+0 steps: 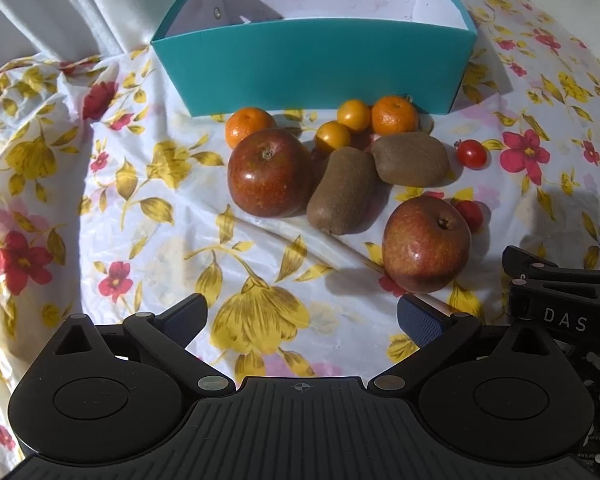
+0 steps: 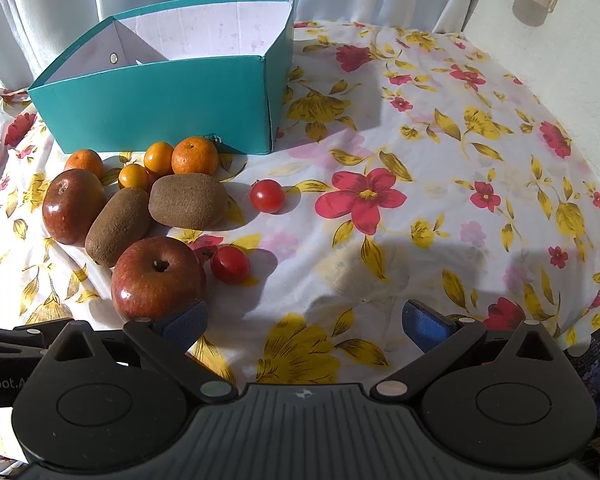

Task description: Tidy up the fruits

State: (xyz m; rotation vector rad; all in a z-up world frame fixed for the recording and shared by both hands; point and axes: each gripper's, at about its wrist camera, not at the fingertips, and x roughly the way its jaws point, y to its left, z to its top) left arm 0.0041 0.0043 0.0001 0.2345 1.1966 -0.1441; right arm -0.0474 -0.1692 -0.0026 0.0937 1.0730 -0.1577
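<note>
A teal box [image 1: 312, 68] [image 2: 160, 98] with a white inside stands at the back, with no fruit visible inside. In front of it lie two red apples [image 1: 269, 172] [image 1: 426, 245], two kiwis [image 1: 342, 191] [image 1: 411, 158], several small oranges [image 1: 394, 115] [image 1: 249, 124] and two cherry tomatoes [image 1: 472, 154] [image 2: 230, 264]. My left gripper [image 1: 302, 318] is open and empty, short of the fruit. My right gripper [image 2: 304, 320] is open and empty; its left finger [image 2: 184, 322] is just in front of the near apple [image 2: 158, 278].
A floral cloth [image 2: 420, 184] covers the surface, open to the right of the fruit. White curtains [image 1: 80, 8] hang behind the box. The right gripper's body [image 1: 560, 292] shows at the right edge of the left wrist view.
</note>
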